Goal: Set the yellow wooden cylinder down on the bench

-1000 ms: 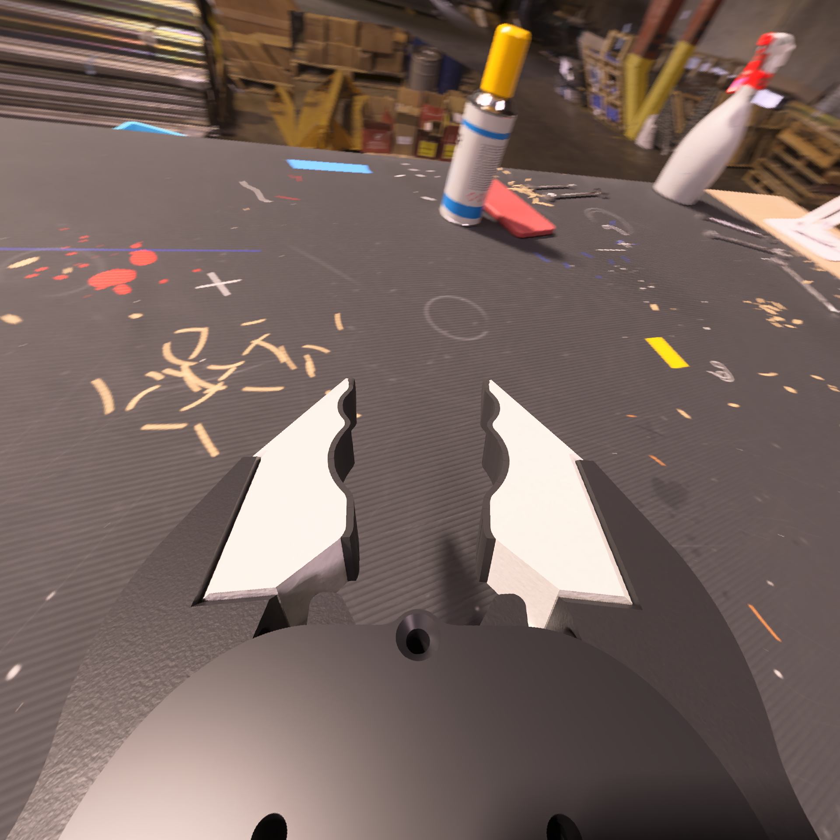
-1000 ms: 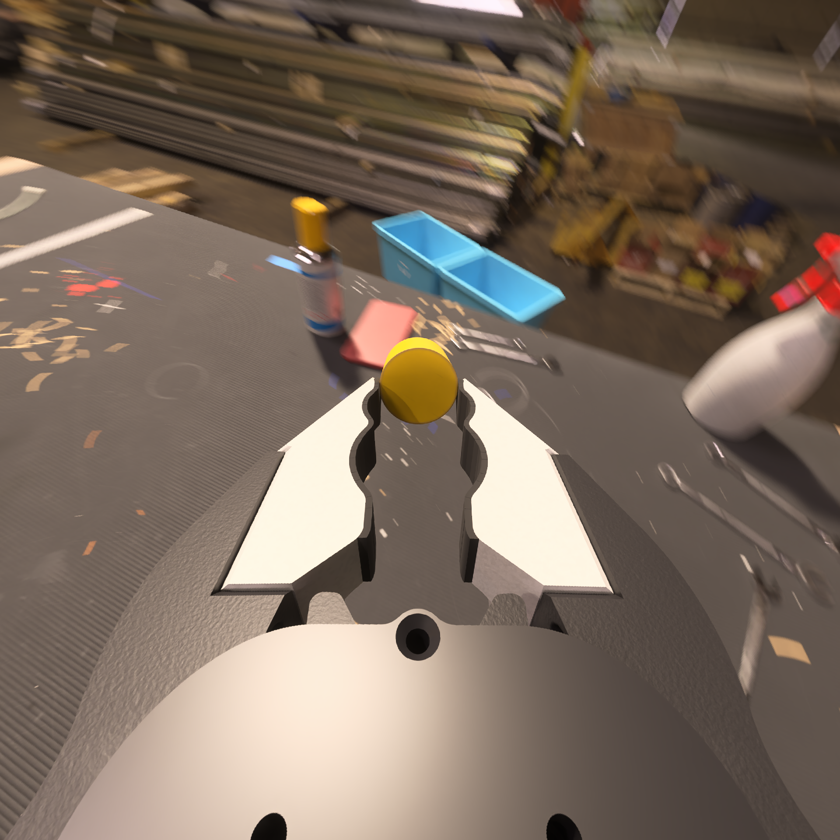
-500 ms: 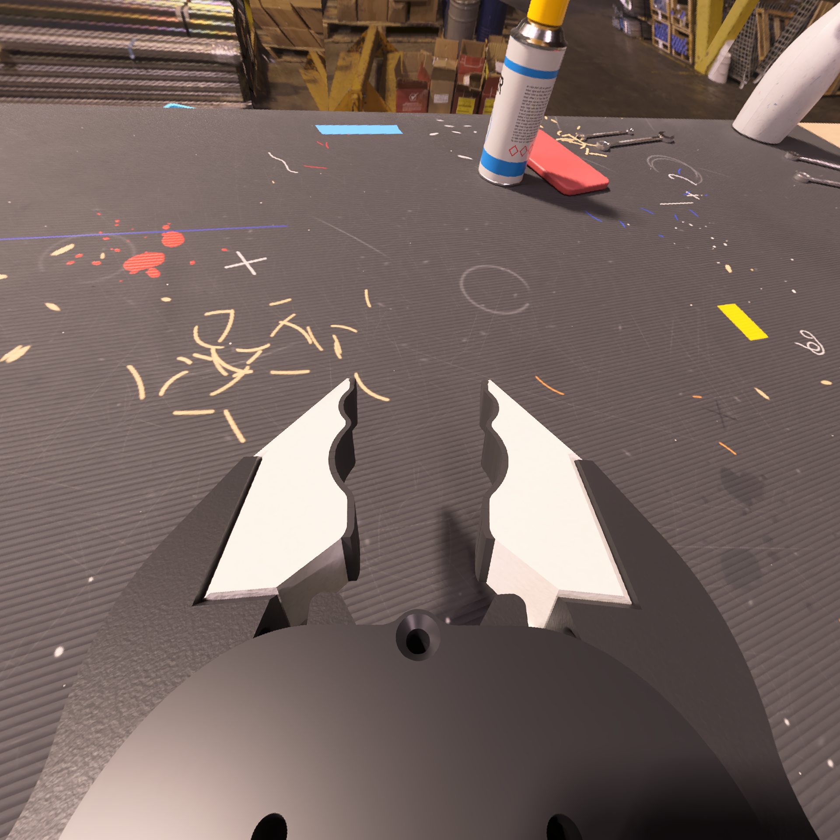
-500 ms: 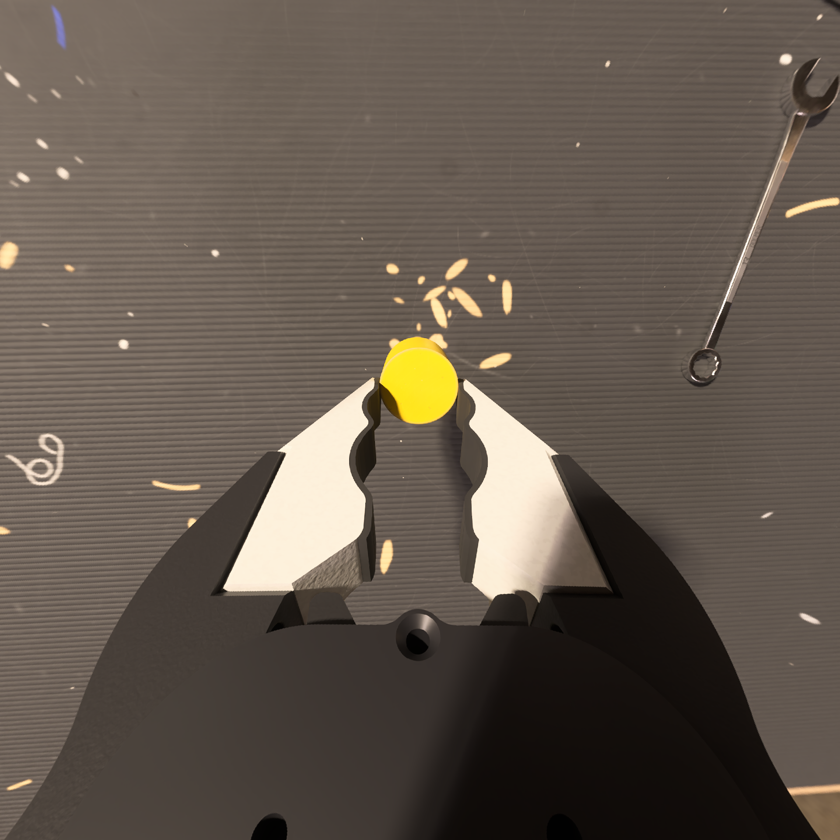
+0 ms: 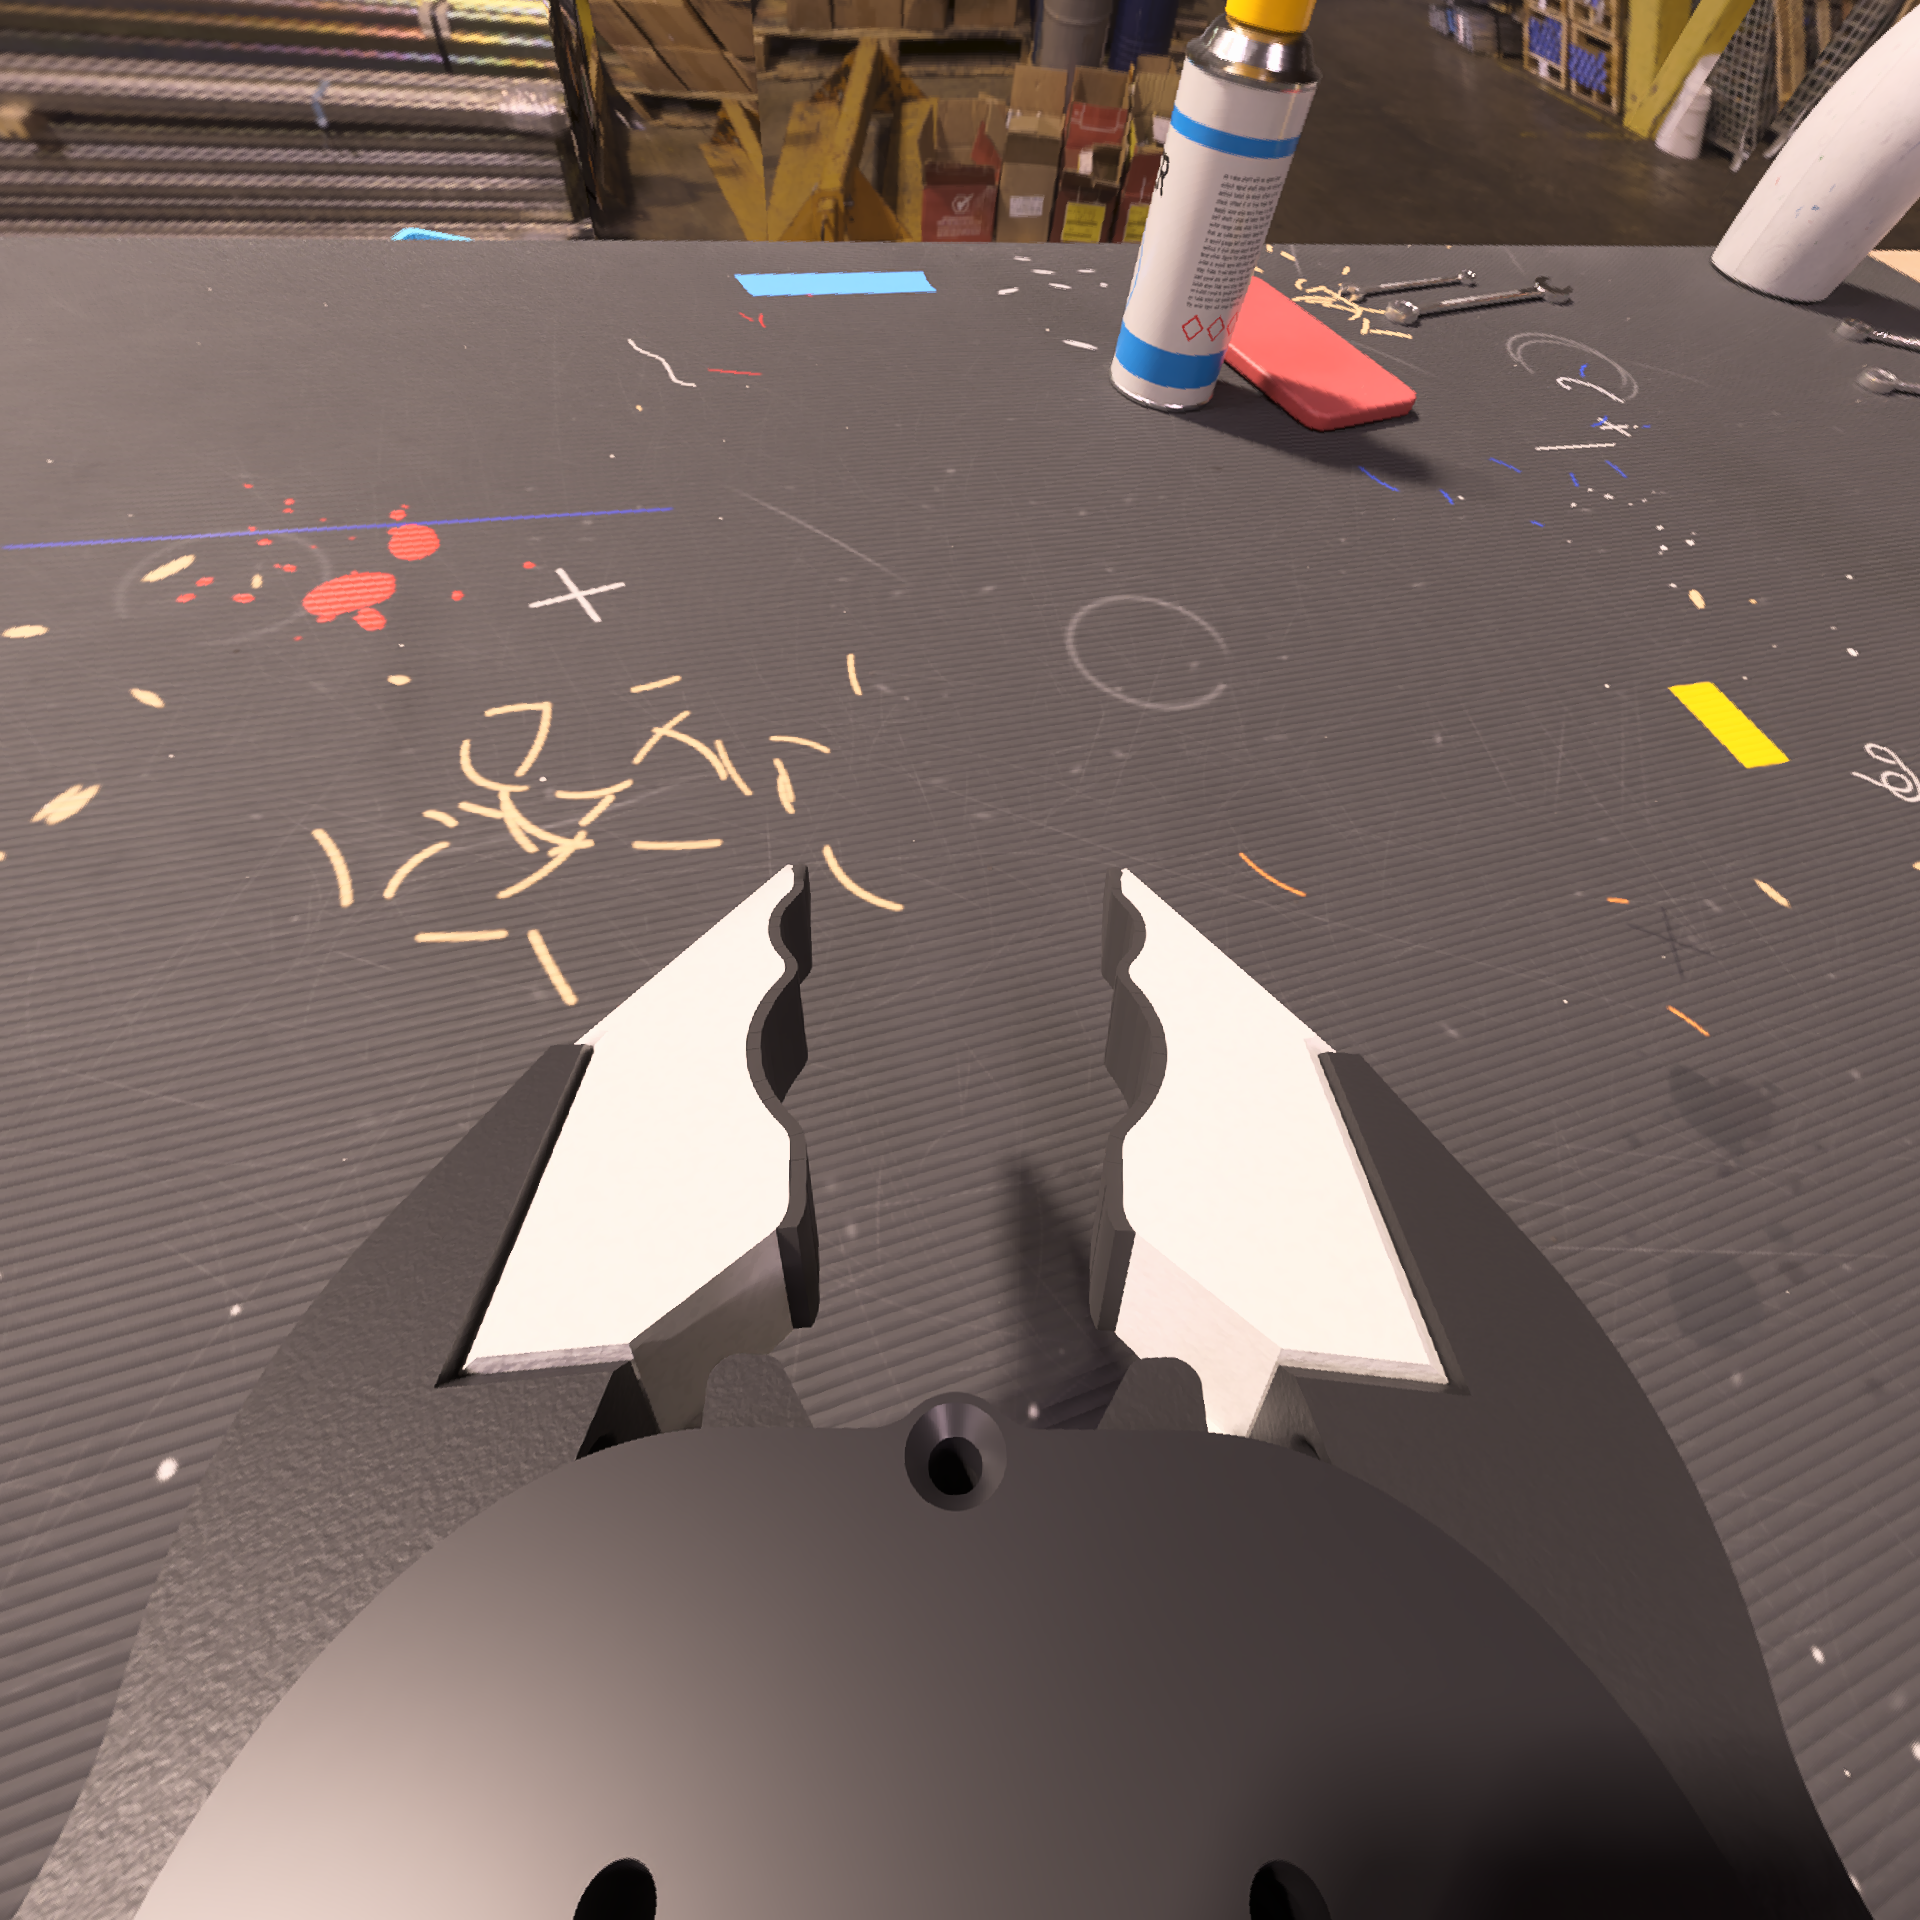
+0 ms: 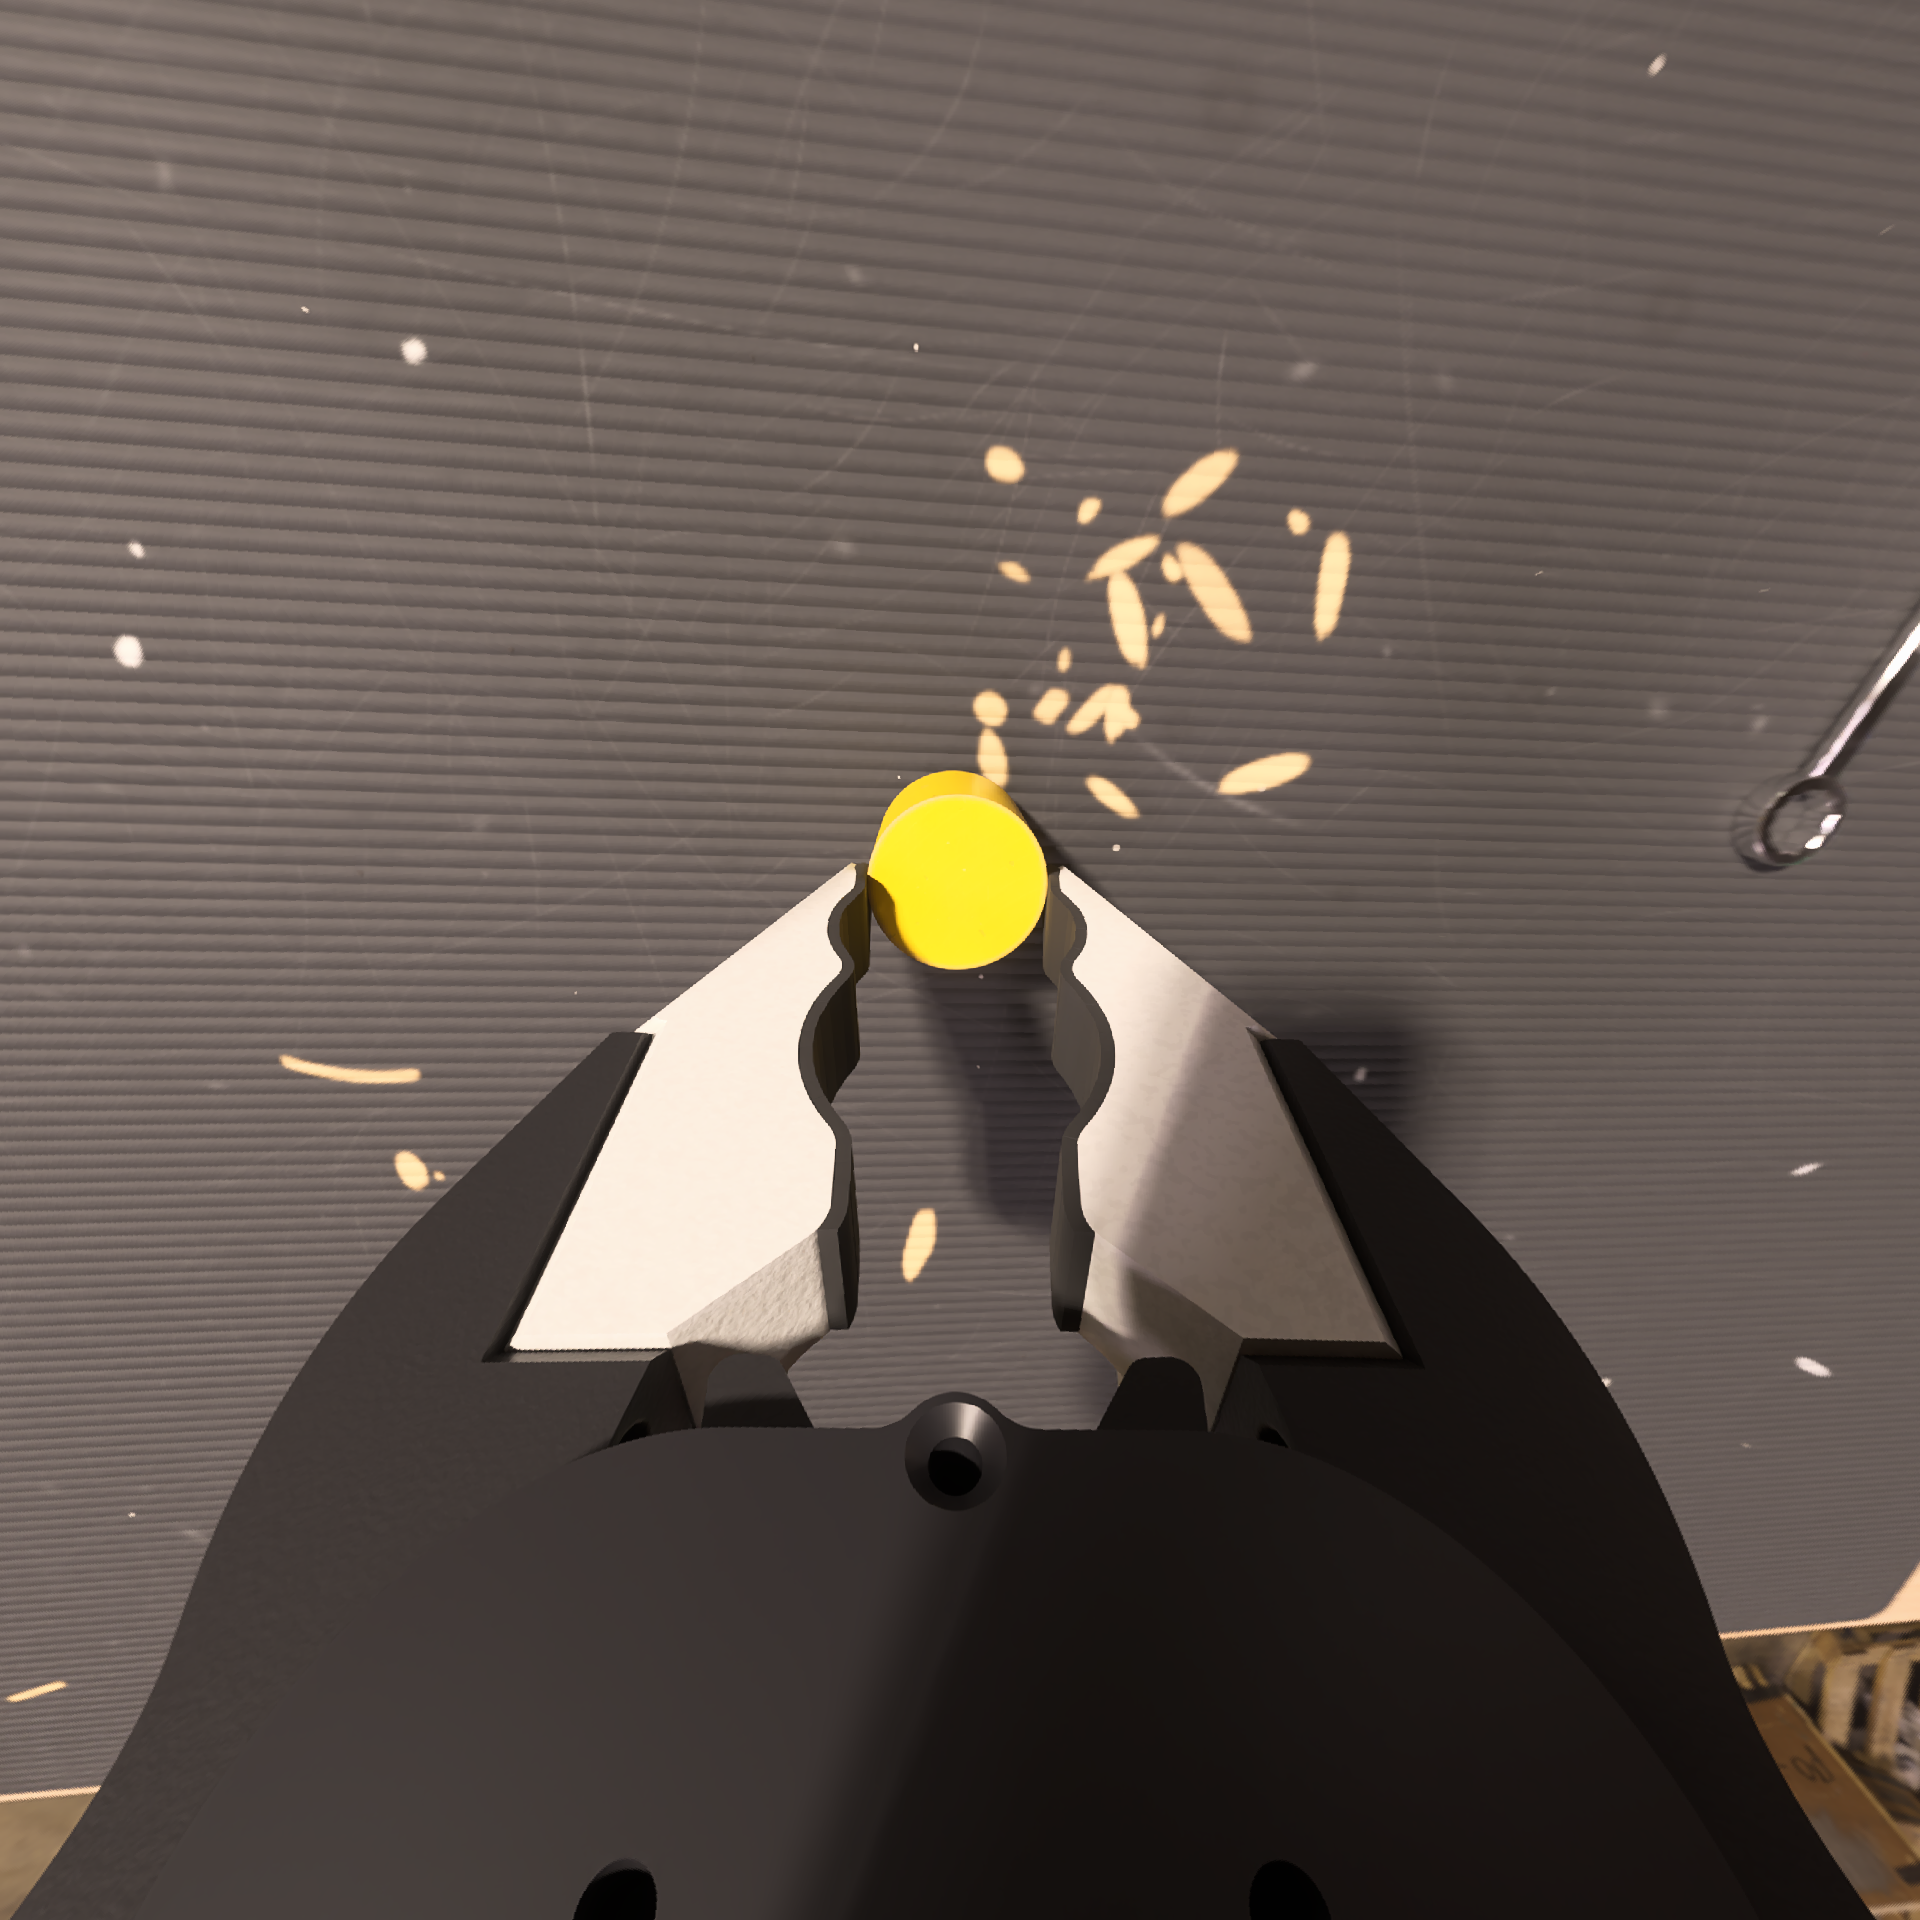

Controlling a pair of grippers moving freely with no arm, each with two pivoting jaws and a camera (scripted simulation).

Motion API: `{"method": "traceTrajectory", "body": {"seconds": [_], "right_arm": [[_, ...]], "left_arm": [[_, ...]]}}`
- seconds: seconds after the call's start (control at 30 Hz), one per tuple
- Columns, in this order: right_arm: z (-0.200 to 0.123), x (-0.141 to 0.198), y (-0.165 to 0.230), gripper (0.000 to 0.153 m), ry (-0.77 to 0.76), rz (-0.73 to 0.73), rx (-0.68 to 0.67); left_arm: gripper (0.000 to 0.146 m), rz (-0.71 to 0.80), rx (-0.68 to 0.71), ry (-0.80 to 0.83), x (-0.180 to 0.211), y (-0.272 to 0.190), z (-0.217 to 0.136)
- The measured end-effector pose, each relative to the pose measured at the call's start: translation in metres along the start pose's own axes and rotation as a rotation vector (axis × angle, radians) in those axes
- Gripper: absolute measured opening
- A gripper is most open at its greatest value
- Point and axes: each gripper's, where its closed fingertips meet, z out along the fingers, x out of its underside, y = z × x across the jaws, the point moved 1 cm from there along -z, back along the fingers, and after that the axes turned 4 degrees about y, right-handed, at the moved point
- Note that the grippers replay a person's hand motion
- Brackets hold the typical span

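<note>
While the right gripper (image 6: pixel 956 883) pinches the yellow wooden cylinder (image 6: pixel 956 878) at its fingertips, pointing down at the bench (image 6: pixel 520 312), release remains. Contact seems near, judging by shadow. The left gripper (image 5: pixel 956 883) hangs agape, empty.

spray can (image 5: pixel 1205 229) with fine print, chalk marks on bench (image 5: pixel 935 520)

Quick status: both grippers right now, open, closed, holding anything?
Left gripper: open, jaws apart, holding nothing.
Right gripper: closed on the yellow wooden cylinder, pinched at the tips above the bench.
</note>
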Motion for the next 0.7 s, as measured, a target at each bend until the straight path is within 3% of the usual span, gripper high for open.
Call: {"method": "traceTrajectory", "body": {"seconds": [0.2,0.3,0.37,0.47,0.53,0.6,0.7], "right_arm": [[0.009,-0.001,-0.003,0.033,-0.005,0.034,-0.009],[-0.002,-0.004,-0.005,0.033,-0.046,0.029,0.019],[-0.034,-0.01,-0.007,0.057,-0.144,0.031,0.049],[-0.116,-0.025,0.013,0.061,-0.448,-0.029,0.043],[-0.17,-0.031,0.052,0.056,-0.714,-0.121,-0.053],[-0.201,-0.023,0.112,0.056,-0.93,-0.261,-0.251],[-0.199,0.013,0.203,0.057,-1.06,-0.412,-0.614]], "left_arm": [[0.057,-0.002,0.011,0.007,0.001,-0.002,0.0],[0.058,0.002,0.003,0.004,0.0,-0.001,-0.001],[0.059,0.0,0.004,0.0,-0.001,-0.001,-0.002],[0.059,-0.005,-0.006,0.004,0.0,0.002,-0.003],[0.059,-0.014,-0.002,0.014,0.001,0.004,-0.004],[0.06,-0.031,0.023,0.03,0.0,0.005,-0.004],[0.061,-0.006,0.09,0.092,-0.008,0.007,-0.005]]}}
